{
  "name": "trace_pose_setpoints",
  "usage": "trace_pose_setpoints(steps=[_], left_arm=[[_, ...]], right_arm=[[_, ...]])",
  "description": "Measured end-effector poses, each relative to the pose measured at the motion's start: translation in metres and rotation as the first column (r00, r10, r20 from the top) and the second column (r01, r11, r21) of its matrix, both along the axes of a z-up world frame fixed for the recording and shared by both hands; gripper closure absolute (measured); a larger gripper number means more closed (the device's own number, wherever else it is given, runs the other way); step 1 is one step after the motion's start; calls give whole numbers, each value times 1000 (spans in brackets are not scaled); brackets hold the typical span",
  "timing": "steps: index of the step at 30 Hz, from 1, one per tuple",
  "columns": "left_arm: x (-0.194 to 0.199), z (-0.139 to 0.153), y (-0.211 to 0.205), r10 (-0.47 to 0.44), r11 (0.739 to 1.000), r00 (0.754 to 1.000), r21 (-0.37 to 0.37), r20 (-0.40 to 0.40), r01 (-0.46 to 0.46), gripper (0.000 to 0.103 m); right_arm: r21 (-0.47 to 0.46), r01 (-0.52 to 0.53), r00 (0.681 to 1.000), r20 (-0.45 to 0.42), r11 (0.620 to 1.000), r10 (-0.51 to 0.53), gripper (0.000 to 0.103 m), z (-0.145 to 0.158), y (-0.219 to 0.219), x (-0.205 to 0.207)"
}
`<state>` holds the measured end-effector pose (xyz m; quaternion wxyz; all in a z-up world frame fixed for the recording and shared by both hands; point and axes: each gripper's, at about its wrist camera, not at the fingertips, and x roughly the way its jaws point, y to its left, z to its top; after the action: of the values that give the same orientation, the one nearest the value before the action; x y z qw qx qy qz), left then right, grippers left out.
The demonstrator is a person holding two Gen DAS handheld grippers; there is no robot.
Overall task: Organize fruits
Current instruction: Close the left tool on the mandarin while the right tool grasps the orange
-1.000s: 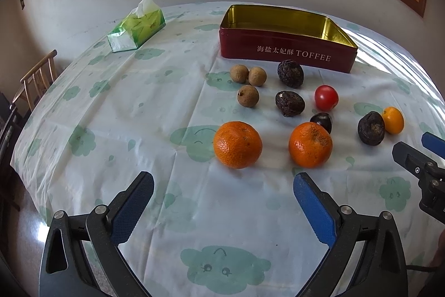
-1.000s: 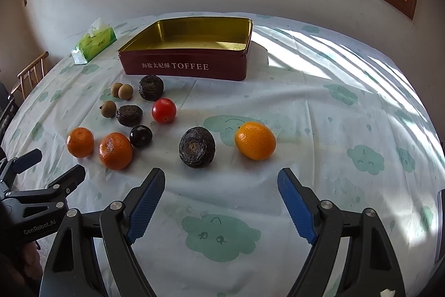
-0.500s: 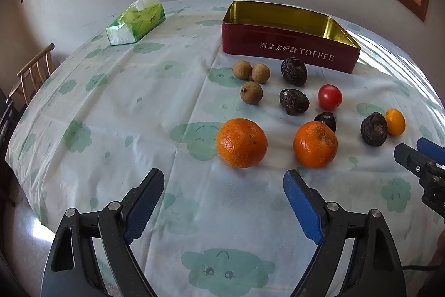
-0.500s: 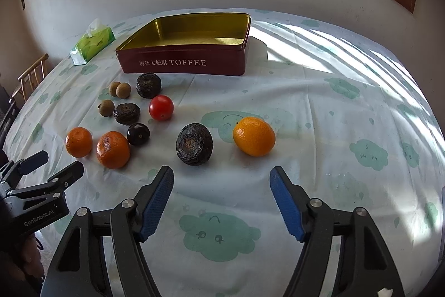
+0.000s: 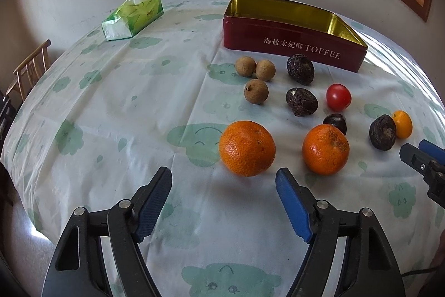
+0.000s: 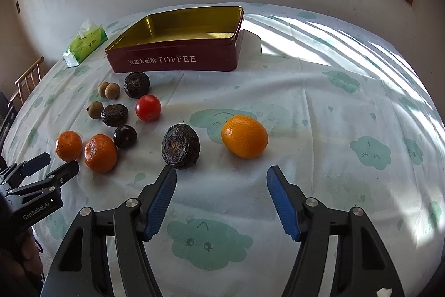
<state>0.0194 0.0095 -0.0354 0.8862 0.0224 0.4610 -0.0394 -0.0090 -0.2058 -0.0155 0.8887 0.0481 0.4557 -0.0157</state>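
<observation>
An empty red toffee tin [image 5: 294, 35] [image 6: 178, 57] stands at the back of the table. Fruits lie in front of it: two mandarins [image 5: 247, 148] [image 5: 325, 149], a red tomato [image 5: 338, 97], several dark wrinkled fruits [image 5: 301, 101], three brown longans [image 5: 256, 91] and a small orange [image 6: 244, 136]. My left gripper [image 5: 224, 180] is open just in front of the left mandarin. My right gripper [image 6: 221, 180] is open in front of the orange and a dark fruit [image 6: 180, 146]. Both are empty.
A green tissue pack [image 5: 133, 16] lies at the back left. A wooden chair [image 5: 30, 66] stands beyond the table's left edge. The table has a white cloud-print cloth [image 5: 125, 102]. Sunlight stripes fall on the right side [image 6: 361, 52].
Both grippers have moved forward toward the fruits and their jaws have narrowed somewhat. The fruits have not moved.
</observation>
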Motion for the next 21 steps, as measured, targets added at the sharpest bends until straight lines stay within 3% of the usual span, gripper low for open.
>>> trace_pose_setpoints(steps=[21], left_arm=[[17, -6, -5, -27, 999, 1000, -25, -8, 27, 28]], right_arm=[[-36, -17, 1000, -5, 999, 17, 45, -9, -11, 24]])
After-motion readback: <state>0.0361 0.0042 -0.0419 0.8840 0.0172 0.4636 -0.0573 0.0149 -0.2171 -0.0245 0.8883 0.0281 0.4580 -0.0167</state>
